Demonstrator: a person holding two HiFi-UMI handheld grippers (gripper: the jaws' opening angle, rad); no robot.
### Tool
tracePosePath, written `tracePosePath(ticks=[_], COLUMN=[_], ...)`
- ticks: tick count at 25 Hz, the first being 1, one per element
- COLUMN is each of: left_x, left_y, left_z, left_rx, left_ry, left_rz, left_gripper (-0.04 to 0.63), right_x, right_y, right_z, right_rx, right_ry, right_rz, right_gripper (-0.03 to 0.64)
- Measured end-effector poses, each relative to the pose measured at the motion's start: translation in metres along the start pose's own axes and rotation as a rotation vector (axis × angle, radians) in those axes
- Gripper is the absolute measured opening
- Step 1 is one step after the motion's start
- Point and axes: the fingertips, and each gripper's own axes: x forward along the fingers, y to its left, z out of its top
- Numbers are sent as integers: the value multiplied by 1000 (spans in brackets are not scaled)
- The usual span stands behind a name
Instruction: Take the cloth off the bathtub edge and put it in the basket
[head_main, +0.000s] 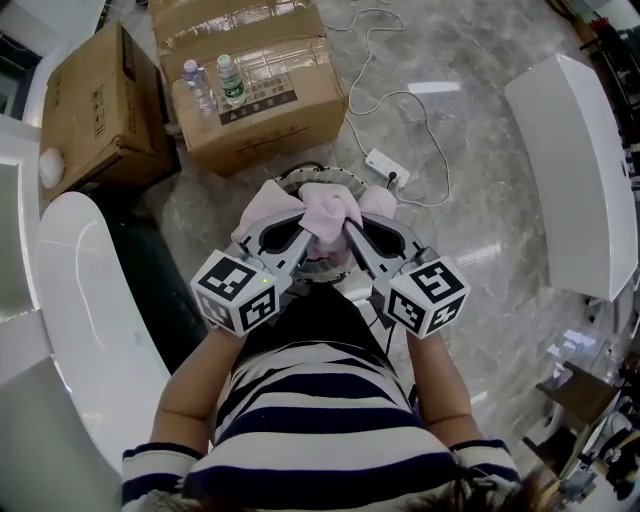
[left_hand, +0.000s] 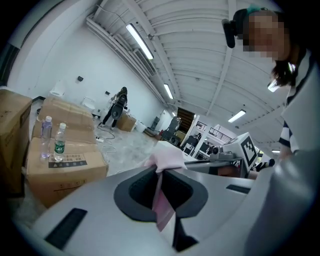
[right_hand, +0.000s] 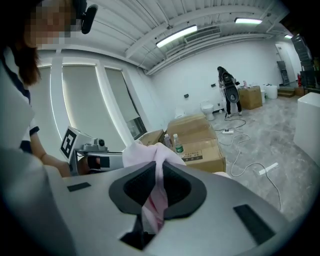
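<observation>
A pale pink cloth (head_main: 330, 210) hangs bunched between my two grippers, straight above a round dark-rimmed basket (head_main: 322, 172) on the floor. My left gripper (head_main: 306, 234) is shut on the cloth's left part, and my right gripper (head_main: 352, 236) is shut on its right part. In the left gripper view the cloth (left_hand: 168, 156) bulges out past the shut left gripper (left_hand: 159, 174). The right gripper view shows the cloth (right_hand: 148, 152) pinched the same way in the right gripper (right_hand: 159, 174). The white bathtub edge (head_main: 70, 300) runs along the left, with no cloth on it.
Two cardboard boxes (head_main: 262, 90) stand beyond the basket, with two water bottles (head_main: 230, 78) on the nearer one. A white power strip (head_main: 384, 166) and its cable lie on the marble floor to the right. Another white tub (head_main: 580, 170) stands at the far right.
</observation>
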Motion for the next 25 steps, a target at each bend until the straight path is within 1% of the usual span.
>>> tracePosePath(ticks=[2, 5, 11, 17, 25], left_x=[1, 1, 7, 13, 18], left_y=[12, 28, 55, 80, 97], left_z=[-20, -50, -99, -152, -221], left_rx=[-7, -43, -86, -104, -105], left_ry=[42, 102, 207, 318, 451], left_rz=[15, 34, 49, 72, 65], left_gripper=[29, 29, 29, 29, 29], right_x=[10, 26, 55, 75, 88], right_y=[-5, -11, -24, -42, -61], right_z=[-19, -48, -96, -148, -213], right_rx=[11, 27, 77, 109, 160], right_ry=[34, 89, 182, 276, 375], right_rz=[3, 6, 7, 0, -46], right_gripper=[57, 57, 57, 57, 58])
